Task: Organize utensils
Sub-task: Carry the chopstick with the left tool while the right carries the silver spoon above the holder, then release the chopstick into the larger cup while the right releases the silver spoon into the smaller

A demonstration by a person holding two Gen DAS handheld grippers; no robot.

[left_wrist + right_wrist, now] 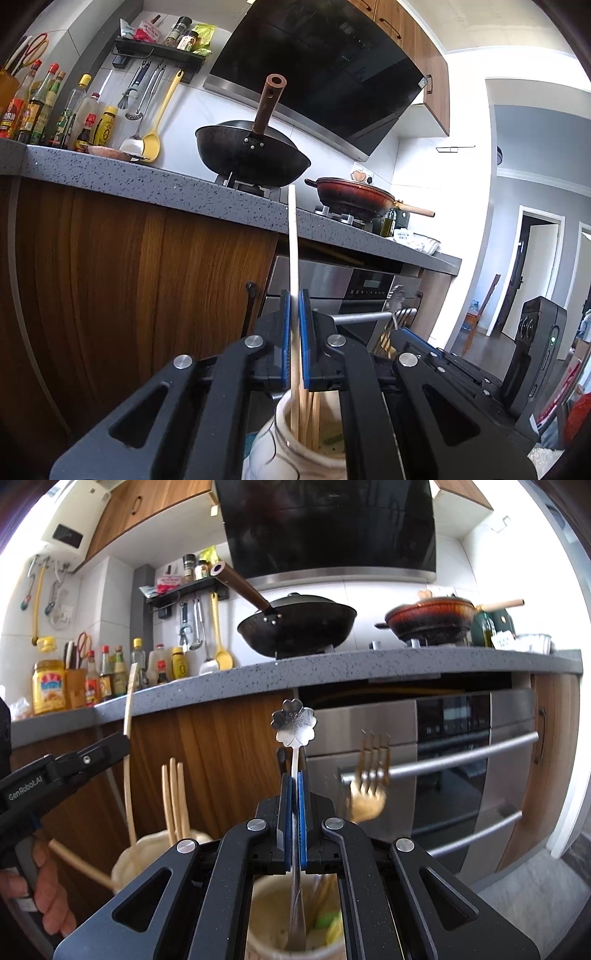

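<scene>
While the left gripper (294, 325) pinches a pale chopstick (293, 251) upright between its blue pads, the stick's lower end stands inside a cream jar (280, 439) just below the jaws, among several more chopsticks (308, 413). From the right wrist view the same jar (127, 860) shows to the left with three chopsticks (173, 797) rising from it and another stick leaning out low. The right gripper (294, 805) is clamped on the thin stem of a silver spoon (294, 722) with a flower-shaped bowl held upward; the stem runs down into a cup (273, 915) directly under the jaws, which also holds other handles and something green, too blurred to name. A gold fork (371, 775) stands tines up just right of the spoon, blurred; what holds it cannot be told. Beyond, an oven (461, 760) sits under a grey counter (332, 664) bearing a black wok (299, 631), a red pan (430, 620) and bottles (110, 672).
</scene>
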